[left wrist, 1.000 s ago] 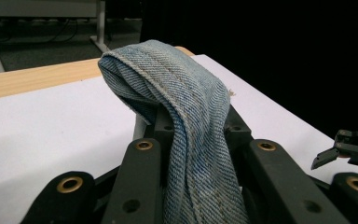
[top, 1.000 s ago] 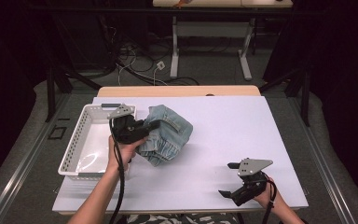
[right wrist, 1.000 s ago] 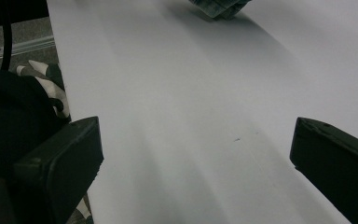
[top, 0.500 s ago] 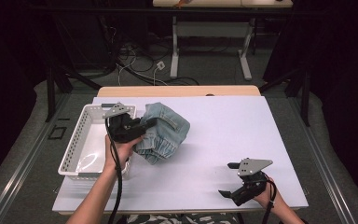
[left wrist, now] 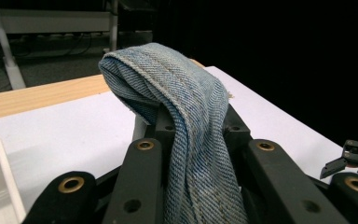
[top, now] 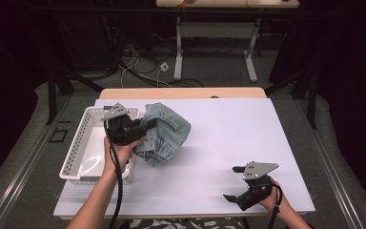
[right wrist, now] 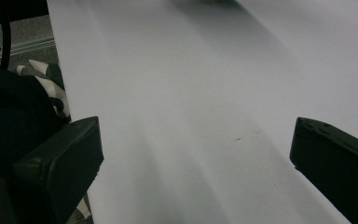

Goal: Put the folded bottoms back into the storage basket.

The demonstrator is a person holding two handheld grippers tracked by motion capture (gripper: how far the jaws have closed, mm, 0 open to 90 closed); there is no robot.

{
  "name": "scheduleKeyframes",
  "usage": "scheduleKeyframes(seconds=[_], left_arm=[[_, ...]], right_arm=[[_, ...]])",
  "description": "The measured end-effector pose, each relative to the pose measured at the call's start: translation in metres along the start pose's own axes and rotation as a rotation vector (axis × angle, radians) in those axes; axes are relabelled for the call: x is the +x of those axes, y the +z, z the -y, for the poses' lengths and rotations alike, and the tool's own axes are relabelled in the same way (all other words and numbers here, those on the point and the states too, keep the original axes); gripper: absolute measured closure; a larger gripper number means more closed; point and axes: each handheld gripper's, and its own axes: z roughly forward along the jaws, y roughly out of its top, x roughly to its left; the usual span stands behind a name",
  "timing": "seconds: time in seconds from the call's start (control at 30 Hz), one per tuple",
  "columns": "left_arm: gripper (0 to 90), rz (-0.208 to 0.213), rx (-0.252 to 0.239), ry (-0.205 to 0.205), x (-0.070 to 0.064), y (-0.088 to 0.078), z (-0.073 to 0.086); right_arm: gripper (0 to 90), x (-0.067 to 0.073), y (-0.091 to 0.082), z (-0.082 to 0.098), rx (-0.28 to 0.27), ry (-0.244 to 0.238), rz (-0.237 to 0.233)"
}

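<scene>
Nearest the person, the right hand-held gripper (top: 237, 195) was held low over the front right part of the white surface (top: 248, 138), its jaws spread wide with nothing between them; in the right gripper view the two black jaws were seen far apart above the bare white sheet. Further in and to the left, the left hand-held gripper (top: 145, 131) was seen pinching a fold of the blue denim garment (top: 164, 133), the jaws pressed together on the cloth. In the left gripper view the denim (left wrist: 186, 116) was draped up and over between the jaws, a stitched seam running along its edge. The garment lay bunched on the left half of the surface, just beside the white perforated basket (top: 83, 143), which stood at the left edge, and the rest of its bulk rested on the sheet. Beyond the white sheet, a strip of wooden tabletop (top: 181, 93) was visible at the far edge.
</scene>
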Motion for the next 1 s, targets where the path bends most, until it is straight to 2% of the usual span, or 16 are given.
scheduleKeyframes(seconds=[0.47,1.0], left_arm=[[74.7,-0.022,-0.029,0.019,0.0,-0.01,-0.005],[74.7,-0.041,-0.059,0.016,0.003,-0.021,-0.011]], right_arm=[[2.0,0.0,0.0,0.0,-0.002,0.0,0.002],[2.0,0.0,0.0,0.0,-0.002,0.001,0.002]])
